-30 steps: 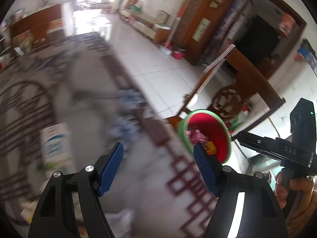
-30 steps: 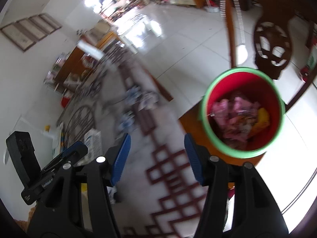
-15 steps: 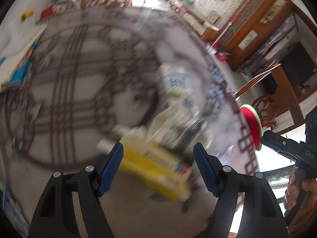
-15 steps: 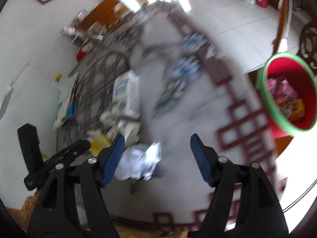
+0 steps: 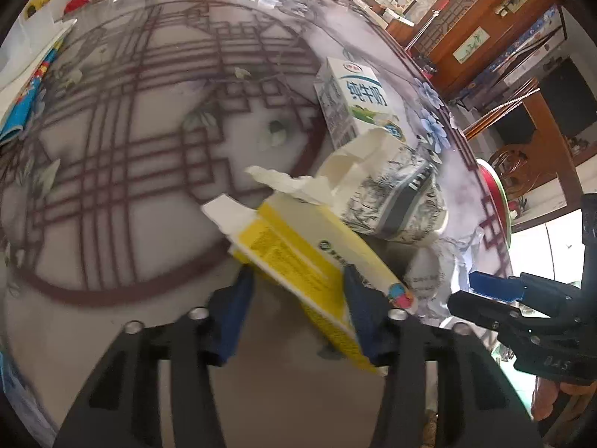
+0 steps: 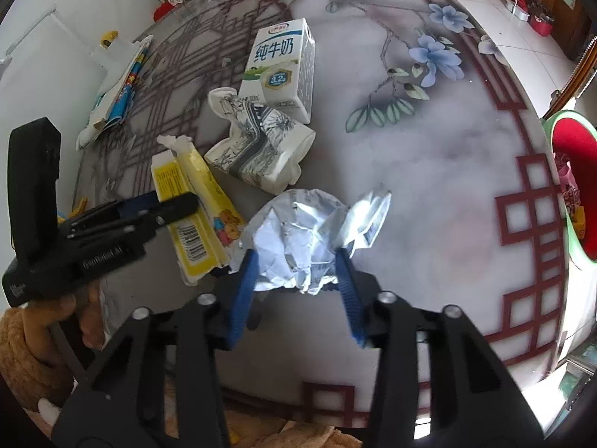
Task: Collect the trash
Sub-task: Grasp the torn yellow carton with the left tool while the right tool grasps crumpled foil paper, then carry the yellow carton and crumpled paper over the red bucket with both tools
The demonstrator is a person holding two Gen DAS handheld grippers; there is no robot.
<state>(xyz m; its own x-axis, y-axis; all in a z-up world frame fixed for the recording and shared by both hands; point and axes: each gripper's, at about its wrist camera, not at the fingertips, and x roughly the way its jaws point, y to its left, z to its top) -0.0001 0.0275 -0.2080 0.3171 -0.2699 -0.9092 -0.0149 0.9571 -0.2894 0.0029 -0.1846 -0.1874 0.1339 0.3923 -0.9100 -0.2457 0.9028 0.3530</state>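
Both tongs have just been closing: the left gripper (image 5: 298, 291) clamps the yellow carton (image 5: 306, 257), the right gripper (image 6: 298, 267) pinches the crumpled foil wrapper (image 6: 306, 231). Both lie mid-table (image 6: 429, 171), beside the milk carton (image 6: 281, 63) and squashed cup (image 6: 261, 149). Bare tabletop runs rightward to the rim, where the red bin (image 6: 574, 186) sits below.

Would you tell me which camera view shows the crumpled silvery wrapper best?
The right wrist view: the crumpled silvery wrapper sits near the middle of the frame, whole, between the pads of the right gripper, whose jaws have just been closing on it. The left wrist view shows only part of it, at the edge behind the yellow box.
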